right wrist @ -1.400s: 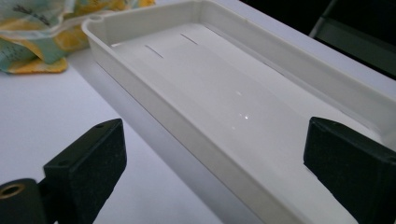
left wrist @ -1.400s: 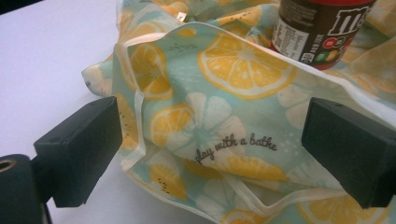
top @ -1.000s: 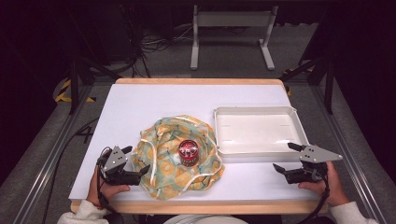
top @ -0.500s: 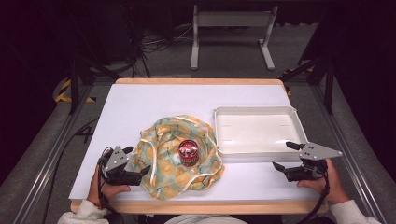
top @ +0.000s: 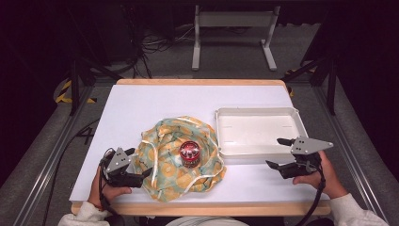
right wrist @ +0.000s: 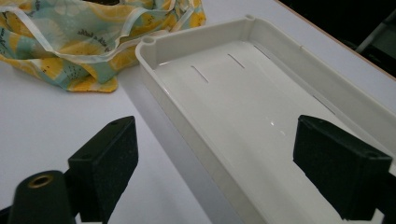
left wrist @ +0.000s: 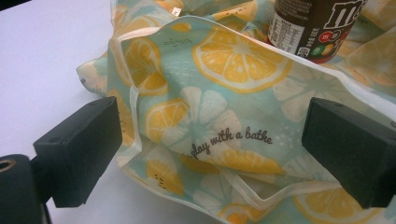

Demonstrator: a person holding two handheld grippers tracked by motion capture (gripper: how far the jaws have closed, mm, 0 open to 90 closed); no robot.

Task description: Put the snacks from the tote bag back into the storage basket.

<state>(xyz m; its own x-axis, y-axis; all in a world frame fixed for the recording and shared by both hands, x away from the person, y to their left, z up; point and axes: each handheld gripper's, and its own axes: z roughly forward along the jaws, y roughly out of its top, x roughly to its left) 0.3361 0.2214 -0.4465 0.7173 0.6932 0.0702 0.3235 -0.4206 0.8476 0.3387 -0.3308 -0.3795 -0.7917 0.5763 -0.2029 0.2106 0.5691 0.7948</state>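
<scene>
A lemon-print cloth bag point(top: 176, 157) point(left wrist: 219, 121) point(right wrist: 88, 42) lies spread on the white table, with a red-lidded candy jar point(top: 189, 153) point(left wrist: 317, 25) standing on its middle. My left gripper point(top: 139, 165) point(left wrist: 212, 149) is open at the bag's left edge, its jaws straddling the fabric and white trim without closing on it. An empty white tray point(top: 259, 134) point(right wrist: 261, 121) sits to the right of the bag. Near the tray's front right corner, my right gripper point(top: 277, 153) point(right wrist: 215, 168) stands open, with the tray's near wall between its jaws.
The white table top point(top: 155, 103) is bare behind the bag and tray. Its wooden front edge point(top: 202, 209) runs just before the person's hands. A metal stand point(top: 233, 35) and cables lie on the floor beyond the table.
My right gripper has drifted slightly left toward the tray's front corner. The left gripper stays at the bag's edge, barely moved.
</scene>
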